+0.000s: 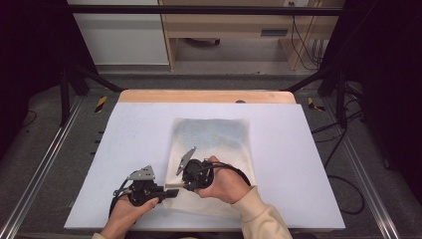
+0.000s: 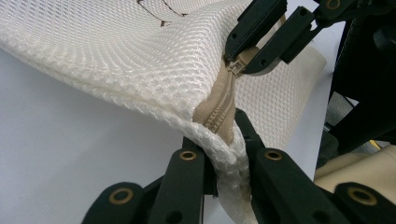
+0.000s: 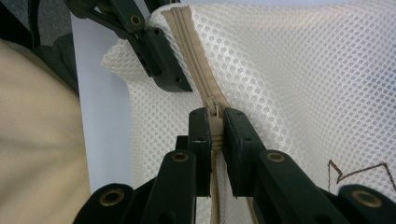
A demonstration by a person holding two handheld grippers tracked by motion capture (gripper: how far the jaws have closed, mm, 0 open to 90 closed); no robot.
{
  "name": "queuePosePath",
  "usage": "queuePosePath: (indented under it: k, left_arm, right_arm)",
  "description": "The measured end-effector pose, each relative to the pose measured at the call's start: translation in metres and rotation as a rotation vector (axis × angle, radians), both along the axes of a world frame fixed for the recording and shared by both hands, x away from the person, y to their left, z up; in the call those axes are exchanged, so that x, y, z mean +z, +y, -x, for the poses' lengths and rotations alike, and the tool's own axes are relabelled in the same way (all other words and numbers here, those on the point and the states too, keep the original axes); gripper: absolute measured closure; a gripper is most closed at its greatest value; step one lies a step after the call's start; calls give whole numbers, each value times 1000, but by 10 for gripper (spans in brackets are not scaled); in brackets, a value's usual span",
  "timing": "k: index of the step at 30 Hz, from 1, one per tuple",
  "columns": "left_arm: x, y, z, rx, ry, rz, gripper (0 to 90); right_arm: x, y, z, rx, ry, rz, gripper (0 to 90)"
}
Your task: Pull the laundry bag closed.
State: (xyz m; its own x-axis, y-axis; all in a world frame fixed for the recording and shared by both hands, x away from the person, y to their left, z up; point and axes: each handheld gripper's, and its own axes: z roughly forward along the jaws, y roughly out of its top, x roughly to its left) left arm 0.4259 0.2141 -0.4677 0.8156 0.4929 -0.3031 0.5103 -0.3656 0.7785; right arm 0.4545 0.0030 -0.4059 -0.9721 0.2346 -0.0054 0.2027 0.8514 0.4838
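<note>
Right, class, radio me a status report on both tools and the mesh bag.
Left tool clamped on mesh bag corner. Right tool clamped on zipper pull. Nothing in the way.

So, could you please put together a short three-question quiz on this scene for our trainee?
1. True or false: the left gripper is shut on the mesh bag's corner edge.
2. What do the right gripper's jaws pinch? A) the zipper pull B) a cable C) the table
3. Which colour is the zipper tape?

Key: 1 true. 2 A. 3 beige, darker than the cream mesh.
</note>
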Motion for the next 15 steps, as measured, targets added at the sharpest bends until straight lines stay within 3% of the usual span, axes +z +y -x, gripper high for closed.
queuePosePath:
  k: [15]
  left_arm:
    - [0,-1,1,2,-6,2,840]
  right_arm:
    - [1,-12,-2,-24,-7,-2,818]
